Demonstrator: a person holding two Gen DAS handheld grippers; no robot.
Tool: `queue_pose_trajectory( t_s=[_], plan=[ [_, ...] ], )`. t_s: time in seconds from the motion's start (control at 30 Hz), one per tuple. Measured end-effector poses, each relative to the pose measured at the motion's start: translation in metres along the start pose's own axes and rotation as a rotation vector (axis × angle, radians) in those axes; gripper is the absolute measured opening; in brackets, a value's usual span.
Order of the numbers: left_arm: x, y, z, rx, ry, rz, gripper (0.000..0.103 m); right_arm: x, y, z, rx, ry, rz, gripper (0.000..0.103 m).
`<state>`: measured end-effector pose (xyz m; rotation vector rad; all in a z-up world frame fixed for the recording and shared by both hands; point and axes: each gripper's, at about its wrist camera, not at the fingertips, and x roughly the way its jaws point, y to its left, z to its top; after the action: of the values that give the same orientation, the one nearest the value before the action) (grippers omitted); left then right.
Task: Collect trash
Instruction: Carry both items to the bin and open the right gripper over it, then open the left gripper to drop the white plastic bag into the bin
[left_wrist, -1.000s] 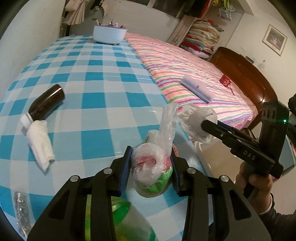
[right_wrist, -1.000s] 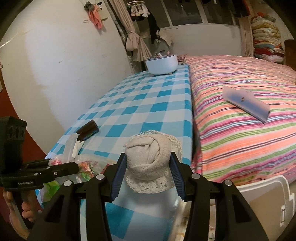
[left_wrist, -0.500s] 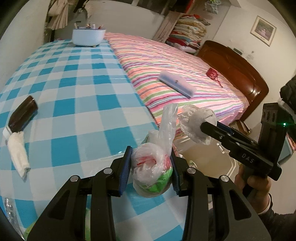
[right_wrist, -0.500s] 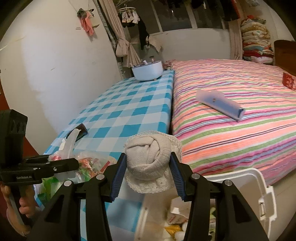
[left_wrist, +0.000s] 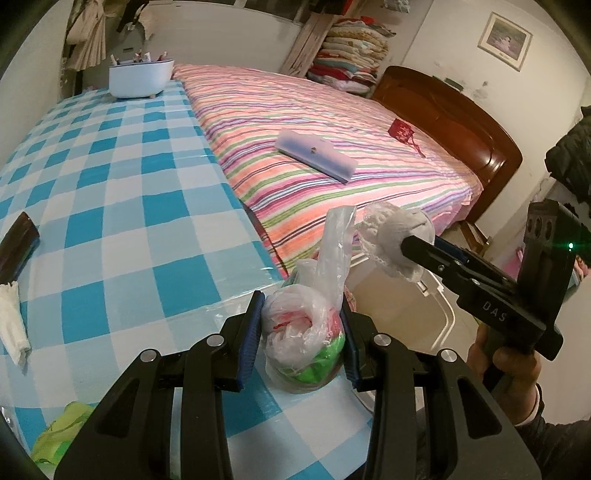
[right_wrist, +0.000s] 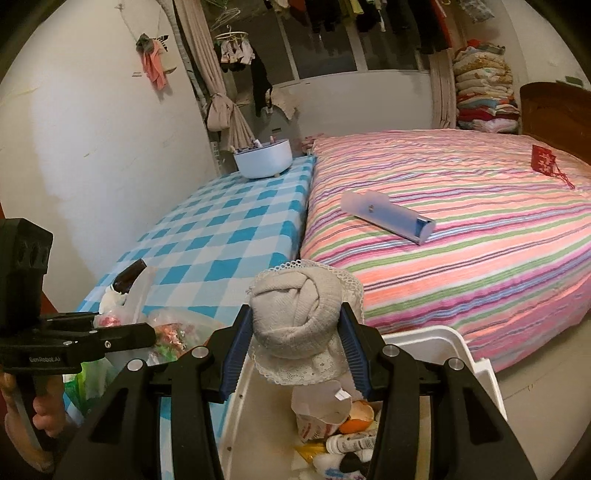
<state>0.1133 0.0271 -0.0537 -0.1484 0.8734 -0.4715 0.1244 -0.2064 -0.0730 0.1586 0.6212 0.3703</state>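
Note:
My left gripper (left_wrist: 301, 301) is shut on a crumpled clear plastic bag (left_wrist: 295, 332) with red and green scraps inside, held over the near right corner of the blue checked table (left_wrist: 129, 221). My right gripper (right_wrist: 295, 310) is shut on a rolled beige cloth with a lace trim (right_wrist: 295, 295). It hangs above a white bin (right_wrist: 461, 343) on the floor between table and bed. The bin holds a torn paper cup, orange peel and small tubes. In the left wrist view the beige cloth (left_wrist: 399, 229) and the right gripper sit right of the bag, above the bin (left_wrist: 439, 306).
On the table lie a brown bottle (left_wrist: 16, 243), a white tissue (left_wrist: 13, 321), a green wrapper (left_wrist: 62, 424) and a white bowl (left_wrist: 140, 77) at the far end. The striped bed (left_wrist: 332, 110) carries a pale blue case (left_wrist: 317, 155) and a red pouch (left_wrist: 400, 129).
Both grippers have carried their loads rightward off the table's corner. The white bin has come into view under the right gripper. Both grips are unchanged.

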Motion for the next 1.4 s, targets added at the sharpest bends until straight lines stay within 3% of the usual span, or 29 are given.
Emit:
queue_pose_trajectory(
  t_s=[0.4,0.93,1.3,1.4],
  plan=[
    [0.009,-0.011,0.0,0.015,0.014,-0.005,0.037,-0.018,-0.029,-0.011,0.12,-0.048,0.005,0.055],
    [0.031,-0.048,-0.005,0.065,0.04,-0.068,0.037,-0.04,-0.042,-0.006,0.193,-0.161,-0.022,0.055],
    [0.039,-0.057,-0.009,0.098,0.061,-0.082,0.039,-0.042,-0.046,-0.006,0.21,-0.17,-0.023,0.055],
    [0.036,-0.059,-0.008,0.113,0.045,-0.07,0.044,-0.042,-0.046,-0.006,0.212,-0.172,-0.022,0.055]
  ],
)
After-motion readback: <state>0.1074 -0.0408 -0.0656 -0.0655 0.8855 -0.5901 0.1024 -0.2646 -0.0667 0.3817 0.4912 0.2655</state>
